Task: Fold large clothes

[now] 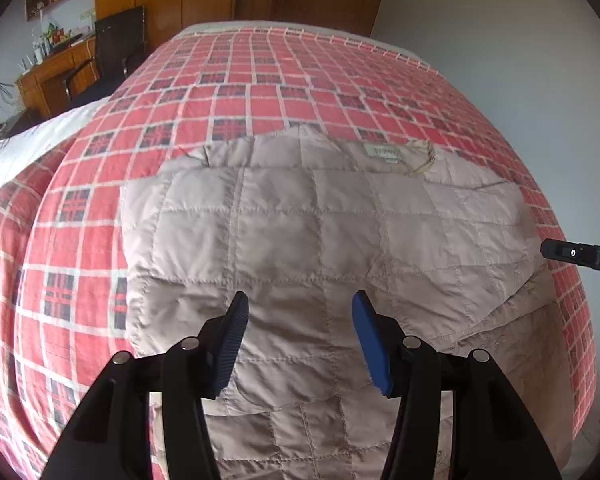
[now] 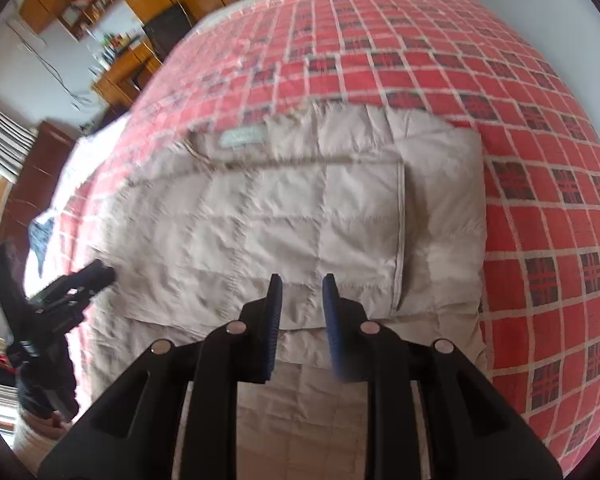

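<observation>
Your left gripper point(image 1: 300, 332) has its two blue fingers spread wide, and nothing is between them. Your right gripper point(image 2: 302, 312) has its fingers closer together, but there is a gap, and no cloth is in it — it holds nothing too. The right view is a bit blurry.

Both grippers hang over the jacket point(image 1: 320, 240). It is a puffy beige one with stitched squares. It lies on the bed point(image 1: 260, 80), on the red checked cover, with the collar and its little label point(image 1: 384, 153) at the far end from you.

It looks like you are in the middle of the folding. The sides already lie folded in over the middle, so the jacket is a long, tidy shape. The bottom part runs under your grippers toward you.

The next step is likely to fold it in half the long way. For that you would need to reach down to the near end, one gripper by each corner, pinch the layers of cloth, and lift them up toward the collar — keeping both sides even.
</observation>
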`<action>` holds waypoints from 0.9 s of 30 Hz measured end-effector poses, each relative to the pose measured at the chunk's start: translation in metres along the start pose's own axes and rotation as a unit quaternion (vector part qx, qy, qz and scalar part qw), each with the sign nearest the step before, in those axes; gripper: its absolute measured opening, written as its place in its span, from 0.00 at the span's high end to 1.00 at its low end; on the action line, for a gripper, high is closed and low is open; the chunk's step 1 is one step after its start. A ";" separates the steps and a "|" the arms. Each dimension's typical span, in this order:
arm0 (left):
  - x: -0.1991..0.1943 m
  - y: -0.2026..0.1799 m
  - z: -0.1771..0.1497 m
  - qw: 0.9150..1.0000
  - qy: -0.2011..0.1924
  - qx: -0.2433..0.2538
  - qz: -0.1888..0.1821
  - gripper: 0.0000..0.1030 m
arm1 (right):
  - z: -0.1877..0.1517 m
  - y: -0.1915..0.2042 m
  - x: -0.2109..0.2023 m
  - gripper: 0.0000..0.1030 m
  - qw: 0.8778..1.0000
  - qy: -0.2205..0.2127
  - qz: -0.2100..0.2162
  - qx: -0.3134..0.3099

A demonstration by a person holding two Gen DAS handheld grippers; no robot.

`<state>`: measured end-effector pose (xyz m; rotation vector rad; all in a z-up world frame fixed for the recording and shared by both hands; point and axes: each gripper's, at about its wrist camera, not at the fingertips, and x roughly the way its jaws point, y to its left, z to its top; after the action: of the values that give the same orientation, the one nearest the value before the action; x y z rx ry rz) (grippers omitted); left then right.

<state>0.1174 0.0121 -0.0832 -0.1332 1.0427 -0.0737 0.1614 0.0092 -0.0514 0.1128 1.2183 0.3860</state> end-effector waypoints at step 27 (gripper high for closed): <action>0.017 0.009 -0.016 1.000 0.014 0.001 -0.001 0.46 | -0.012 -0.016 0.051 0.72 0.999 0.038 -0.011 0.032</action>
<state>0.1125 0.0174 -0.1071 -0.1315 1.0705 -0.0792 0.1681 0.0107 -0.1055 0.1411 1.3055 0.3341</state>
